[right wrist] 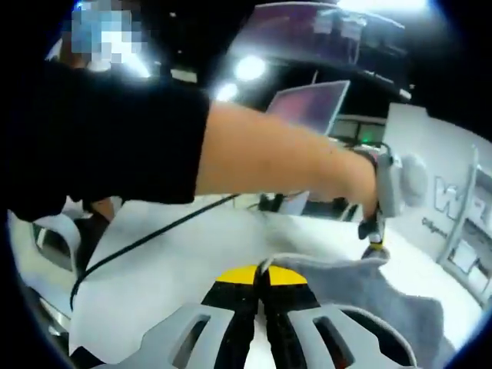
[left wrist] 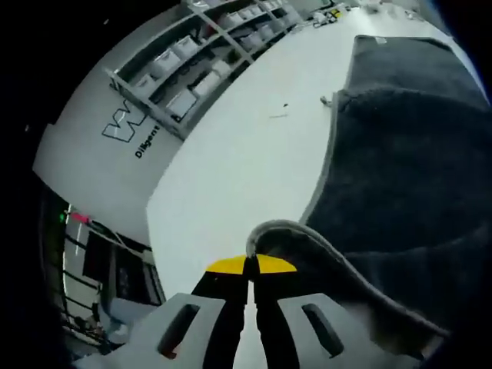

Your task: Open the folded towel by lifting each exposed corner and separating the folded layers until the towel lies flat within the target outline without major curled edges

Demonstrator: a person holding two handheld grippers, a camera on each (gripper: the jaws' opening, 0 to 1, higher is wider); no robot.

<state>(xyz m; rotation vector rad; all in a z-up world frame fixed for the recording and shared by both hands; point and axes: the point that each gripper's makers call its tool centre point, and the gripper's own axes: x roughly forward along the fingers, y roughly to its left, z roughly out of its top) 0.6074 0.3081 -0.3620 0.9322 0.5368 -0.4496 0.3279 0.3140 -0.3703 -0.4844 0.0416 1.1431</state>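
Pinching a corner apiece, both grippers are up off the white table (left wrist: 231, 165) with one dark grey towel (left wrist: 407, 177) strung between them. The left gripper (left wrist: 251, 269) has its jaws closed tight on the pale hemmed edge, the cloth curling over the yellow tips while the rest lies spread on the table to its right. In the right gripper view, the right gripper (right wrist: 264, 278) is likewise clamped on a grey corner, and the person's arm (right wrist: 284, 157) reaches across to the other gripper farther along the same edge. To do this well, I'd say draw both corners outward together, level and taut, and lower gently so the hem doesn't roll. Count: one towel, two grippers, one shelving rack (left wrist: 204, 58) beyond the table.
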